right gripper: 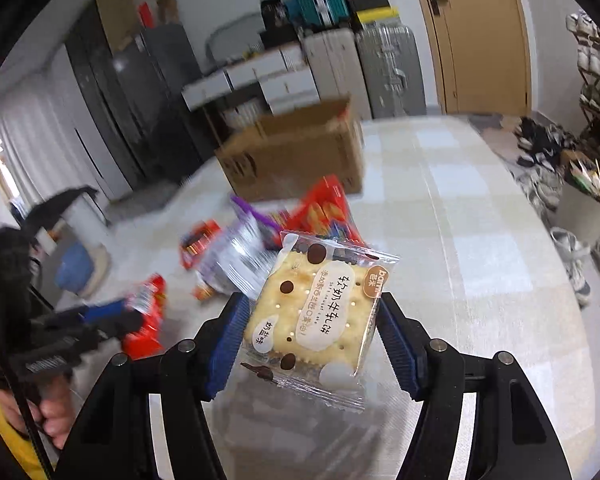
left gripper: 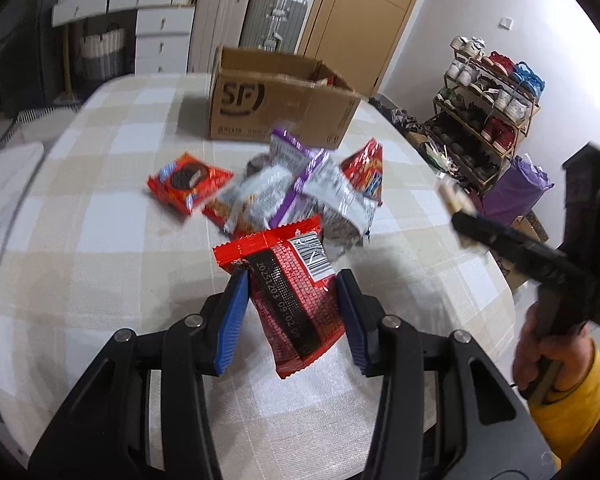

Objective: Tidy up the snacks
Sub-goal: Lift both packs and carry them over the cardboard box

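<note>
Left wrist view: the left tongs (left gripper: 290,300) are being kept clamped on a red snack packet (left gripper: 296,292), which is being held clear of the checked bench (left gripper: 100,240). Beyond it, a heap of loose packets (left gripper: 284,188) is lying in the middle of the bench, and an open cardboard box (left gripper: 276,100) is standing at the far side. The right tongs (left gripper: 456,204) are showing at the right edge, blurred.

In the right wrist view, the right tongs (right gripper: 312,320) are being kept closed on a clear-wrapped cracker packet (right gripper: 320,312), gripped by its two side edges and lifted off the bench.

The step in hand is judged to be carrying both packets to the box. It is best done by keeping each grip steady, by bringing each packet over the open top before anything is released, and by keeping the two tongs from crowding each other at the opening, since the box is narrow.

The printed face of the cracker packet is being shown only by the right wrist view. The date strip on the red packet and the box's front panel are being shown sharply only by the left wrist view. The box's contents are barely being shown in either.
</note>
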A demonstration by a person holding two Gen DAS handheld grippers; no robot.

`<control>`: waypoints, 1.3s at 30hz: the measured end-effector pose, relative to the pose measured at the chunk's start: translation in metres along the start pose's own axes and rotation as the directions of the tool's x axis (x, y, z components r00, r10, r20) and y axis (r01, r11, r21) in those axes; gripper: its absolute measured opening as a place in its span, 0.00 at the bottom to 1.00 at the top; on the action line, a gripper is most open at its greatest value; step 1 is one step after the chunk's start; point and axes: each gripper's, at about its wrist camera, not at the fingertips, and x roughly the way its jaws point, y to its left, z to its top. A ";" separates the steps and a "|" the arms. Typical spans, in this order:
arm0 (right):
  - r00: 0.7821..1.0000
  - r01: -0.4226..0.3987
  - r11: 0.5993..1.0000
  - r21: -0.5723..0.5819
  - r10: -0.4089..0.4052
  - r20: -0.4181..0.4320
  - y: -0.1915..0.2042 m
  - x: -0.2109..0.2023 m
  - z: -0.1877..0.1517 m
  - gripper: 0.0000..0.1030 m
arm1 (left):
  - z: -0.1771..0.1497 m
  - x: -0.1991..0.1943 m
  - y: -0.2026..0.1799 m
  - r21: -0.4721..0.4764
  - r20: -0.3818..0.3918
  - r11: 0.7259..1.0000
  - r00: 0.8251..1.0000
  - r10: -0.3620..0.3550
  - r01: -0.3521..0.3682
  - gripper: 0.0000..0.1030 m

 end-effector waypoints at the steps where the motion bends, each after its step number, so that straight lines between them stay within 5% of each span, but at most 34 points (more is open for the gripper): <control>1: 1.000 -0.020 1.000 0.004 0.020 0.020 0.002 -0.007 0.004 0.64 | 0.002 -0.004 -0.002 0.011 0.012 1.000 1.000 0.006 -0.006 0.40; 7: 0.983 -0.123 0.992 -0.008 0.123 0.135 0.023 -0.049 0.039 0.64 | 0.022 -0.034 -0.010 0.046 0.092 0.998 0.995 0.032 -0.036 0.40; 13: 0.966 -0.134 0.988 -0.072 0.147 0.211 0.045 -0.074 0.071 0.64 | 0.047 -0.059 -0.015 0.067 0.152 0.996 0.987 0.047 -0.057 0.40; 23: 0.934 -0.256 0.963 -0.085 0.269 0.237 0.058 -0.085 0.137 0.64 | 0.111 -0.091 -0.014 0.063 0.238 0.997 0.971 0.018 -0.034 0.40; 32: 0.911 -0.299 0.946 -0.125 0.322 0.256 0.067 -0.070 0.215 0.64 | 0.196 -0.095 -0.008 0.063 0.273 0.997 0.962 0.023 -0.041 0.40; 39: 0.933 -0.279 0.955 -0.098 0.294 0.207 0.058 -0.008 0.265 0.64 | 0.256 -0.048 -0.006 0.068 0.222 0.996 0.974 0.044 -0.060 0.40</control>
